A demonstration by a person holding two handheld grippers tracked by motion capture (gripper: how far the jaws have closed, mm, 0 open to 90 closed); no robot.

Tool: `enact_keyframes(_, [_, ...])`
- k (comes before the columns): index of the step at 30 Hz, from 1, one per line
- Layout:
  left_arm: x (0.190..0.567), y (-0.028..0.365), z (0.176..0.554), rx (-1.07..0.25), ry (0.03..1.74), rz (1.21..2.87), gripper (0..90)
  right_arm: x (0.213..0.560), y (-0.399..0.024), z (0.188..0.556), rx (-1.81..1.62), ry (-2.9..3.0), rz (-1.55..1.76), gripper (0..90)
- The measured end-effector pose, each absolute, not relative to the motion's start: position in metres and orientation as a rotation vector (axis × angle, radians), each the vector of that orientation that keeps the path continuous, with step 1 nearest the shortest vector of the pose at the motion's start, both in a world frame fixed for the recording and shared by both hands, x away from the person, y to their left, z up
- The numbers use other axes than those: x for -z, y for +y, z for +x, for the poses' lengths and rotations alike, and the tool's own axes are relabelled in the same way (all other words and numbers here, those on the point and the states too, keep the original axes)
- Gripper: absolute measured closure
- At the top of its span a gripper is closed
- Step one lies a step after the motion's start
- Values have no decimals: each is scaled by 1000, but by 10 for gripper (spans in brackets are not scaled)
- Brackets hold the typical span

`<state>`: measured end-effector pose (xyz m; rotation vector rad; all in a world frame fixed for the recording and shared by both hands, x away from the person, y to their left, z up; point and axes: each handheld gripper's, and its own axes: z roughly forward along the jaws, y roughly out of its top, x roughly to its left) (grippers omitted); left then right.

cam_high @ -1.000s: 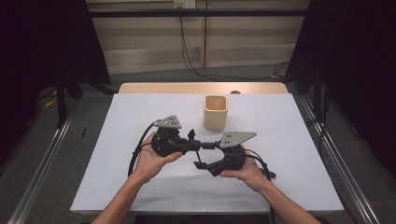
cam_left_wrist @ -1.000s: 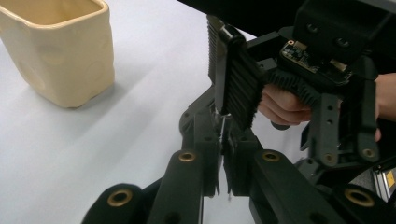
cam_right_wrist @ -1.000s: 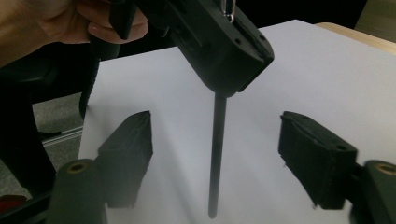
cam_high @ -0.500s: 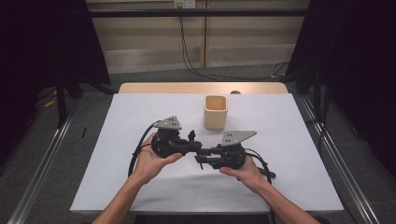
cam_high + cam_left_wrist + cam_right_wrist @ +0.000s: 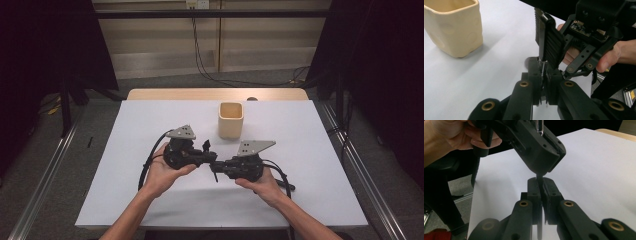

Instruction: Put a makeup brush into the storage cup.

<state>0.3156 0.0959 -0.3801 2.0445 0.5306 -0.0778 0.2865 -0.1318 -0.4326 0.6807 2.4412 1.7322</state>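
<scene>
My left gripper (image 5: 212, 158) and right gripper (image 5: 218, 166) meet tip to tip above the middle of the white table (image 5: 125, 150). Between them is a thin metal rod (image 5: 538, 125); its dark lower end (image 5: 215, 176) pokes down from the joint. In the left gripper view my jaws (image 5: 543, 71) are shut on the silvery rod (image 5: 543, 67), with the right gripper's ribbed pads (image 5: 549, 41) just above. In the right gripper view my jaws (image 5: 539, 187) have just been closing and now pinch the rod, under the left gripper (image 5: 541, 152).
A cream square cup (image 5: 230, 120) stands upright behind the grippers, near the table's far middle, and appears at the upper left of the left gripper view as the cup (image 5: 454, 27). Cables (image 5: 150, 165) trail from both grippers. Metal rails run along both table sides.
The right gripper's jaws have gone from apart to shut on the thin rod. Both hands have stayed where they were, and the left gripper's grip is unchanged.
</scene>
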Motion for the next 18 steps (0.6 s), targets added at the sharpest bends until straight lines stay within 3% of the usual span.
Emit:
enact_keyframes(12, [383,96,316,61,528,2024,835,432,-133,287,-1717,2433,687,864])
enact_keyframes(18, [384,96,316,14,562,2013,713,432,-134,287,-1717,2431,689,864])
